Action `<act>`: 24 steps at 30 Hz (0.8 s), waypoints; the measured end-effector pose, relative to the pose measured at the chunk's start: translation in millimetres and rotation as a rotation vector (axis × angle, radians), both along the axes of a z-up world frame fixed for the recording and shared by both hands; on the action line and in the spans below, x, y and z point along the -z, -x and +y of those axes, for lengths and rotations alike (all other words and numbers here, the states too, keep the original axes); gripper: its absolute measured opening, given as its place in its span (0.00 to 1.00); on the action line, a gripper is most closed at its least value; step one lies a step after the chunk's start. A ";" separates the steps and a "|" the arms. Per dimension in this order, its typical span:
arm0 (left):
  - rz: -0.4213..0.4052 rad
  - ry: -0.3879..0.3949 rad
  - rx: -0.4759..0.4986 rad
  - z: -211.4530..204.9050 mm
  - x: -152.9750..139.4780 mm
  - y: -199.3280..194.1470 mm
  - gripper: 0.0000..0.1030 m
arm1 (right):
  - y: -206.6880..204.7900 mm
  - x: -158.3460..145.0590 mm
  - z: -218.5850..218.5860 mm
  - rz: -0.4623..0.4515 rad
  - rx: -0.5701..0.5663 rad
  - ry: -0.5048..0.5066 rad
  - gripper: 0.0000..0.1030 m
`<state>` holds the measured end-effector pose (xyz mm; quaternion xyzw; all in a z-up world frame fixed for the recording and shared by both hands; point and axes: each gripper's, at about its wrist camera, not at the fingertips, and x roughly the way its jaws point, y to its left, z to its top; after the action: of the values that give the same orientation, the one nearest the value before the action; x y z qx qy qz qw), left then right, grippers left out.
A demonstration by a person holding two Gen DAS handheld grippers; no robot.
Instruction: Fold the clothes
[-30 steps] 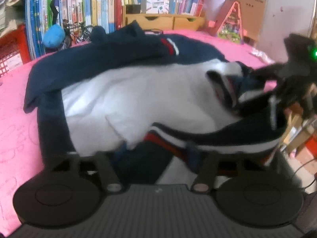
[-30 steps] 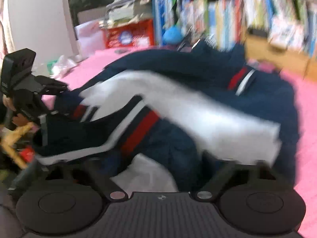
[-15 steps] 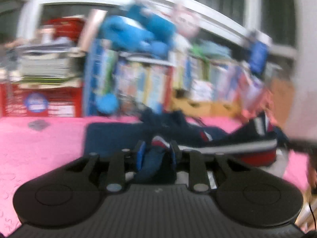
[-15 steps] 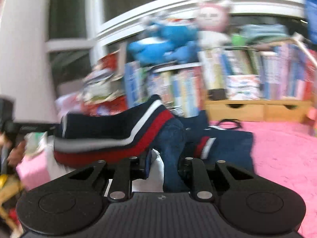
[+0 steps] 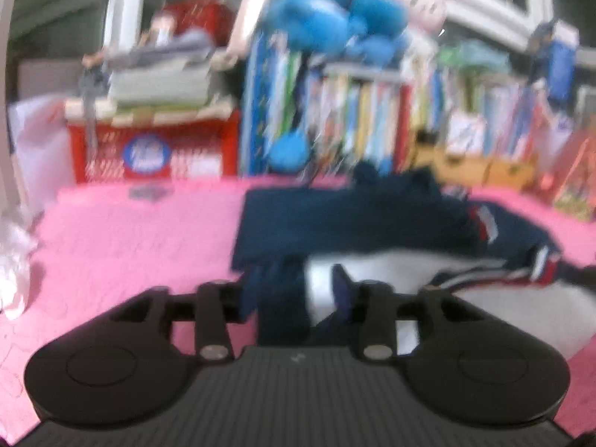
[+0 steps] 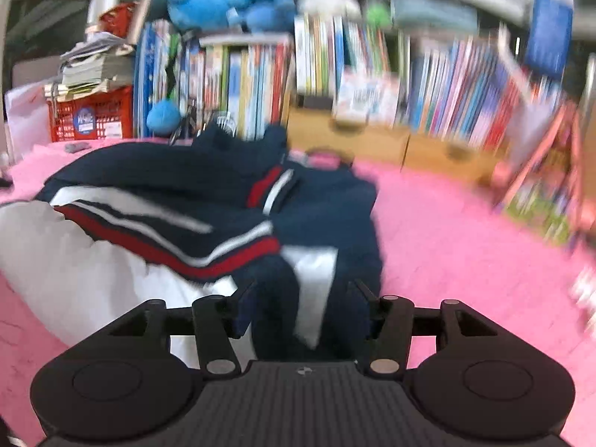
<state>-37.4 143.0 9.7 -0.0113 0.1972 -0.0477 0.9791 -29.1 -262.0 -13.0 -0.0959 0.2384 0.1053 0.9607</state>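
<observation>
A navy jacket (image 5: pixel 354 219) with a white lining (image 5: pixel 395 272) and red-and-white striped trim lies bunched on the pink mat (image 5: pixel 130 242). My left gripper (image 5: pixel 294 290) is low at the jacket's near left edge, open, with a navy fold lying loose between its fingers. In the right wrist view the jacket (image 6: pixel 167 171) shows its striped hem (image 6: pixel 178 238) folded across the white lining (image 6: pixel 74 260). My right gripper (image 6: pixel 301 298) is open at the near right edge, navy and white cloth resting between its fingers. Both views are motion-blurred.
A bookshelf (image 6: pixel 372 67) full of books runs along the back, with wooden drawers (image 6: pixel 372 141) below and blue plush toys (image 5: pixel 335 18) on top. A red crate (image 5: pixel 156 149) stands back left. A white bag (image 5: pixel 15 260) lies left, a colourful box (image 6: pixel 540 193) right.
Both grippers lifted the striped hem, carried it forward over the jacket and came down low. Their fingers stand wider apart now than half a second ago, and the cloth lies slack.
</observation>
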 end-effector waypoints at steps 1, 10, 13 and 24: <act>-0.015 0.001 0.035 -8.1 -3.1 3.4 0.50 | 5.4 -0.9 7.1 -0.038 -0.019 0.026 0.53; 0.048 -0.334 0.160 -92.2 38.5 6.8 0.60 | 18.0 14.0 52.5 -0.032 -0.179 0.052 0.58; 0.082 -0.377 0.137 -85.8 54.1 10.1 0.63 | 16.2 24.1 50.6 0.012 -0.154 0.079 0.57; 0.130 -0.085 0.026 -9.4 6.3 -9.1 0.70 | 15.9 -6.0 -5.1 0.082 -0.110 -0.050 0.59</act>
<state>-28.3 133.6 3.3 0.0299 0.2624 -0.0512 0.9631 -45.0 -267.1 -6.9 -0.0804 0.2690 0.1675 0.9450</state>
